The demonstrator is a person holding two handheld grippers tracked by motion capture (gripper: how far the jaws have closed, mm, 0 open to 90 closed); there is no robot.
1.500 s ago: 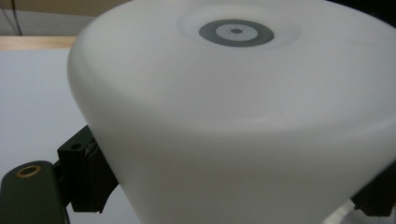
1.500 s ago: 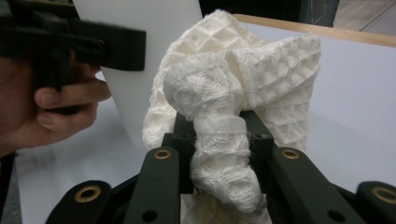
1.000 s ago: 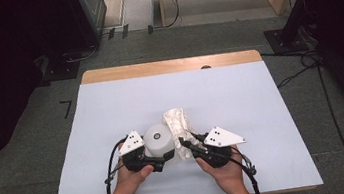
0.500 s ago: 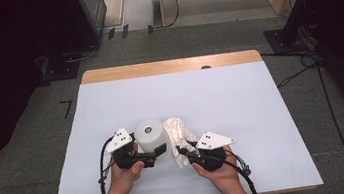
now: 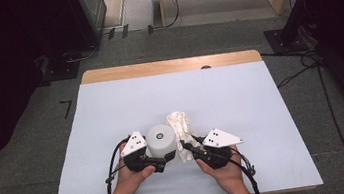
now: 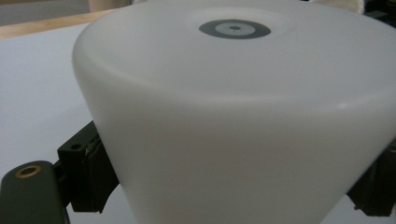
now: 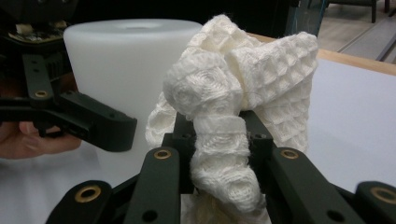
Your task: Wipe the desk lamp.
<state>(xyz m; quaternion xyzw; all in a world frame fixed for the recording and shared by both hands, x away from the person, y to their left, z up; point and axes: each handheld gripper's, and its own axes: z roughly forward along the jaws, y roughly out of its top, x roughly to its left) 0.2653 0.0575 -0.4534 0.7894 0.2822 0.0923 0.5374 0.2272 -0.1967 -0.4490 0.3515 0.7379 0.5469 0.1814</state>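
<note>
A white cup (image 5: 160,138) stands upside down on the white table sheet (image 5: 241,98), near the front edge. My left gripper (image 5: 163,152) is shut on its side wall. In the left gripper view the cup (image 6: 233,107) sits between the pads (image 6: 88,172), which press on both sides. A crumpled white waffle cloth (image 5: 179,123) touches the cup's right side. My right gripper (image 5: 187,145) is shut on its lower end. In the right gripper view the cloth (image 7: 233,84) rises bunched from between the jaws of that gripper (image 7: 219,140), with the cup (image 7: 121,56) and the left gripper (image 7: 93,121) just behind it.
The sheet covers a wooden table whose far edge (image 5: 171,66) shows bare. Free sheet lies behind and to both sides of the hands. Cables (image 5: 302,67) run over the grey floor at the right, and dark furniture (image 5: 84,18) stands at the back left.
Both hands, with the cup and the cloth, drifted a little to the left and came back. Both grips are the same.
</note>
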